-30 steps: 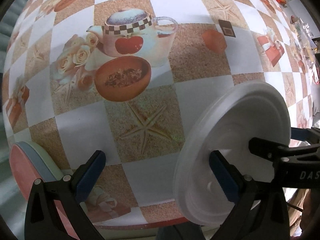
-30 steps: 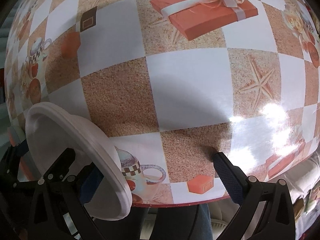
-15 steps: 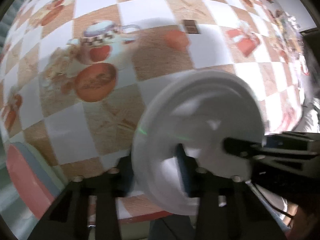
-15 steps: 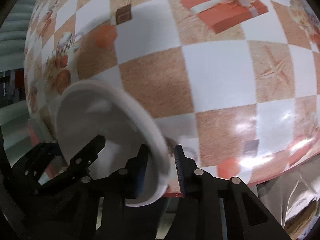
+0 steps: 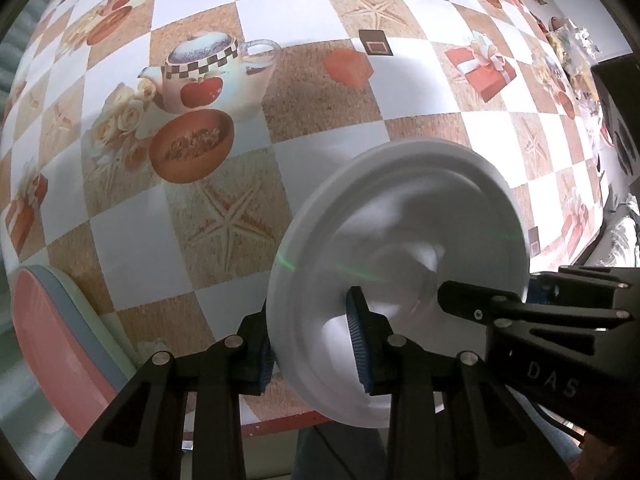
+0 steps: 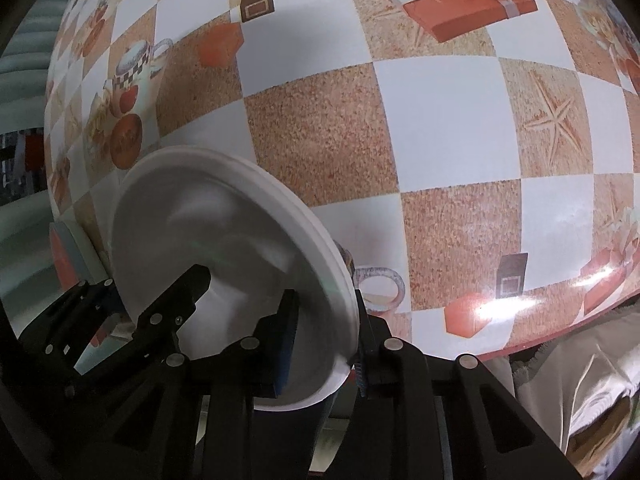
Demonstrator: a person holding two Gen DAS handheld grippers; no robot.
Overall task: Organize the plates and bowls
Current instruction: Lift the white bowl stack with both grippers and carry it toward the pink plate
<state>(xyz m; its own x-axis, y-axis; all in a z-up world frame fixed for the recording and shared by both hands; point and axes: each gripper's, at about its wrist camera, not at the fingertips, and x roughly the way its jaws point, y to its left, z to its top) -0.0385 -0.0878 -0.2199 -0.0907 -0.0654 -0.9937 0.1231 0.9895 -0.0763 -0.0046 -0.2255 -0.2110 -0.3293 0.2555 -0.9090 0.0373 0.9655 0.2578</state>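
A white plate (image 5: 400, 232) stands tilted on its edge above the front edge of the table, held from both sides. My left gripper (image 5: 312, 350) is shut on its rim, one blue pad in front of the plate and one behind. My right gripper (image 6: 324, 344) is shut on the opposite rim of the same white plate (image 6: 208, 232). In the left wrist view the right gripper's black fingers (image 5: 480, 308) lie across the plate's face. The left gripper's fingers (image 6: 172, 300) reach in from the left in the right wrist view.
A stack of plates (image 5: 44, 340), pink on top with blue and pale ones under it, lies at the table's front left corner and shows as plates (image 6: 64, 256) in the right wrist view. The table (image 5: 280, 80) wears a checked cloth printed with teapots, starfish and gift boxes. Its red front edge (image 6: 560, 336) runs below.
Both grippers went from wide open to shut on the white plate's rim. The plate now sits between each pair of fingers and has shifted toward the middle of both views.
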